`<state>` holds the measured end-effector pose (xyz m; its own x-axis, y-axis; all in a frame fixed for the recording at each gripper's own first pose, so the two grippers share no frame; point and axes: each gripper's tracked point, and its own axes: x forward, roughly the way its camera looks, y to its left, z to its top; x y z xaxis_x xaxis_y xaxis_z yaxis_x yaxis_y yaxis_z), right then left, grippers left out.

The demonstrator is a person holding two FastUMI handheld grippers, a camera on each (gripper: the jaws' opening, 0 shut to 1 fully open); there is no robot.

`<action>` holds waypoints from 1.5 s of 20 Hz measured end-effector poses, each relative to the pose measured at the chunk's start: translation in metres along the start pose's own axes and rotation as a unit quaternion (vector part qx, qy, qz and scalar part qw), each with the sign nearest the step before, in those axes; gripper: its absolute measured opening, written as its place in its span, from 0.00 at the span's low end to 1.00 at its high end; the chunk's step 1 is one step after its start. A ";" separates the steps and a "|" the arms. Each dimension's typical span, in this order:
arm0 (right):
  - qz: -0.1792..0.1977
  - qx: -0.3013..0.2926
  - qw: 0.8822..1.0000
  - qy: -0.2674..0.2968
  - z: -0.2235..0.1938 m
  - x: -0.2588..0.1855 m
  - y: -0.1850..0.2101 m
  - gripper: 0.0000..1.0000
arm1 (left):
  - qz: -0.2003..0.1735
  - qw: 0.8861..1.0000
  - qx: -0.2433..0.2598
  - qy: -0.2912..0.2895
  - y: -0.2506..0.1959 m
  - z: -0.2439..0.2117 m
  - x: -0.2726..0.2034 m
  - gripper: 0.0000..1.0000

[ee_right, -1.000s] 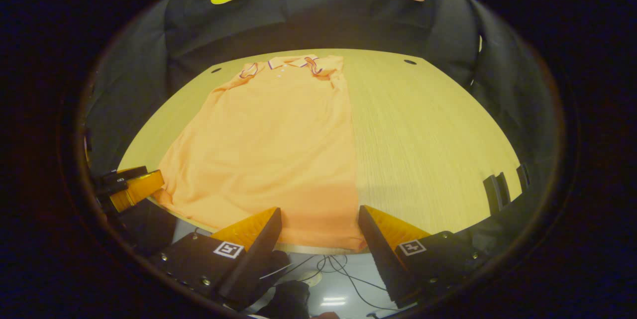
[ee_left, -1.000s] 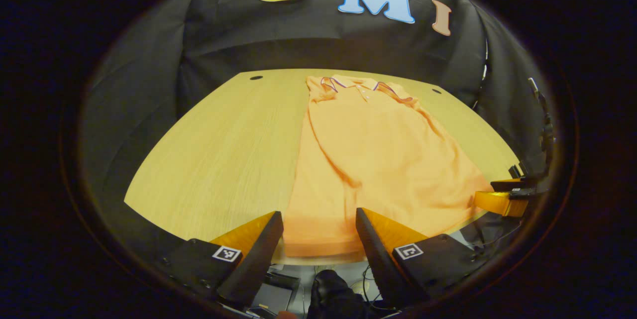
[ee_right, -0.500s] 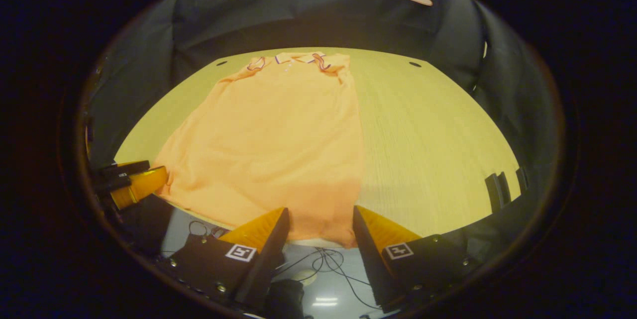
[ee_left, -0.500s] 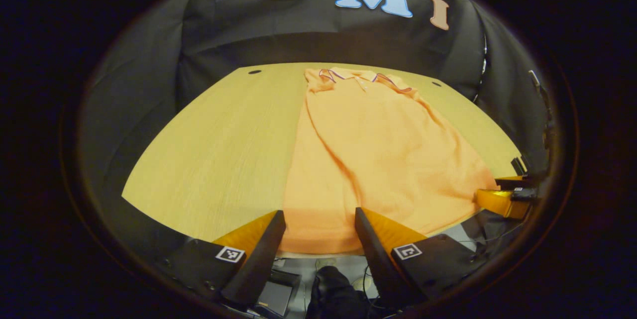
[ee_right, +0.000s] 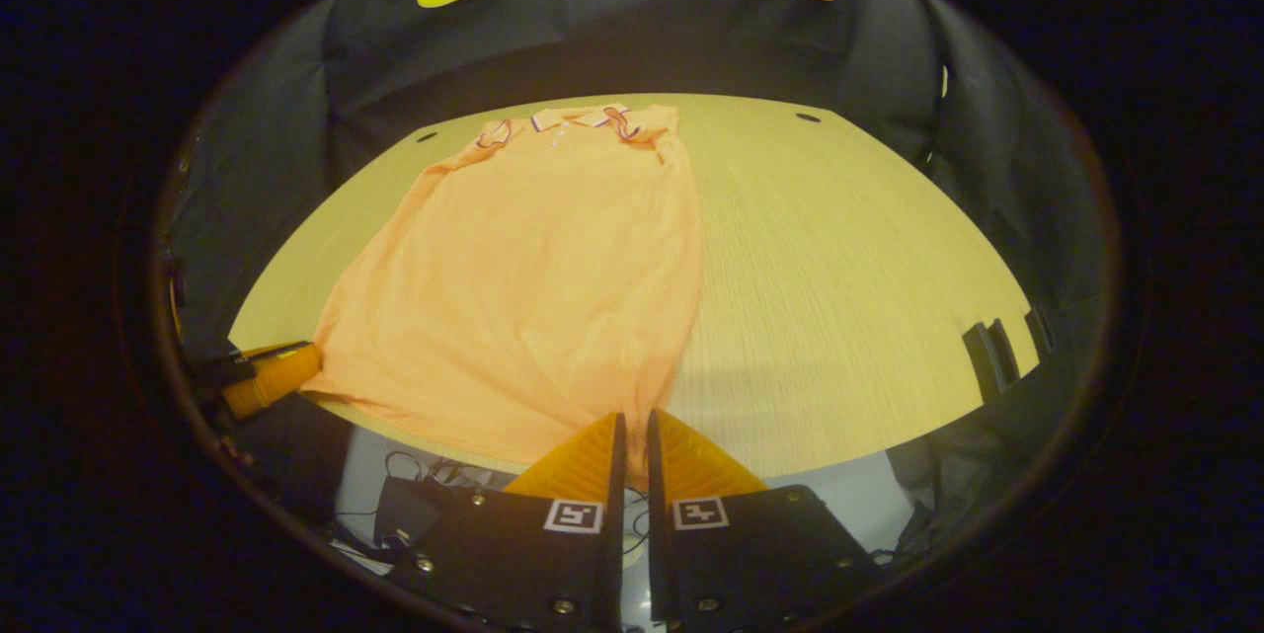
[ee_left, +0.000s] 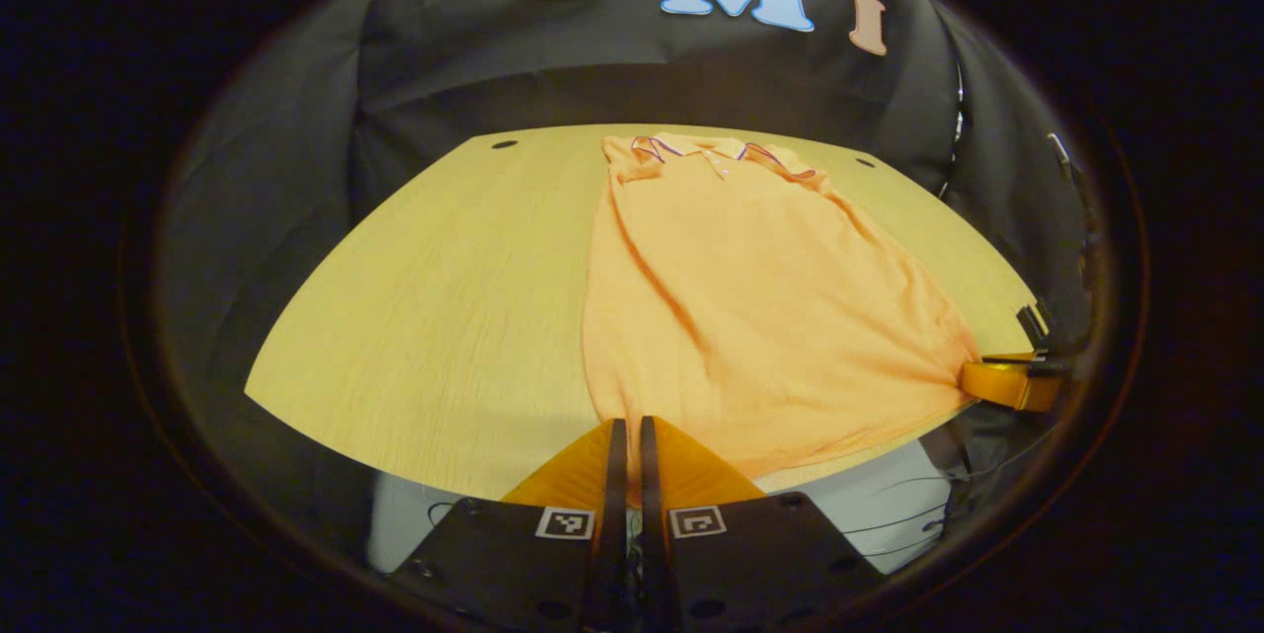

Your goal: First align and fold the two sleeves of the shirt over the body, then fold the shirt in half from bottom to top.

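Orange shirt [ee_left: 760, 297] spread flat on the wooden tabletop [ee_left: 444, 297], collar [ee_left: 691, 147] up near the far edge, bottom hem right at the near edge. Both sleeves already folded in over the body, so a long narrow shape. A few soft wrinkles running down the cloth.

In the left gripper view: left gripper [ee_left: 628, 435] at the near edge of the tabletop, fingers pinched nearly together on the shirt's bottom corner, a thin bit of cloth caught between them. Shirt stretching away from that corner toward the far edge. Right gripper [ee_left: 1007, 381] farther off at the other bottom corner, its tip touching the hem there.

In the right gripper view: right gripper [ee_right: 630, 435] also at the near edge, fingers squeezed tight on the shirt's [ee_right: 533, 277] other bottom corner. Left gripper [ee_right: 267, 378] seen small at the far bottom corner, pressed against the hem. Hem pulled fairly straight between the two corners. Bare wood on the tabletop [ee_right: 849, 277] beside the shirt. Some cables under the near edge, down on the floor.
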<state>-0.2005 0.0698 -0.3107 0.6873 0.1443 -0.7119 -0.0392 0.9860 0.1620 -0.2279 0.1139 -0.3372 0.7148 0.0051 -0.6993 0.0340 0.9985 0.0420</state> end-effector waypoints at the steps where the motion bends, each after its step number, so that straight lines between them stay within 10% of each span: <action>1: 0.003 -0.001 1.000 -0.001 0.001 -0.001 0.000 0.12 | -0.005 1.000 0.000 0.001 -0.005 0.002 0.003 0.08; 18: 0.042 0.033 0.993 -0.110 0.126 -0.046 -0.014 0.07 | 0.000 0.994 -0.015 -0.105 -0.019 0.146 -0.014 0.06; 30: 0.017 0.031 0.987 -0.158 0.256 -0.009 -0.010 0.04 | -0.032 0.989 -0.022 -0.145 -0.013 0.281 0.056 0.06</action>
<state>-0.0210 0.0370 -0.1313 0.8783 0.1344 -0.4588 -0.0288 0.9728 0.2299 0.0081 0.0857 -0.1761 0.8821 -0.0683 -0.4660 0.0601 0.9977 -0.0324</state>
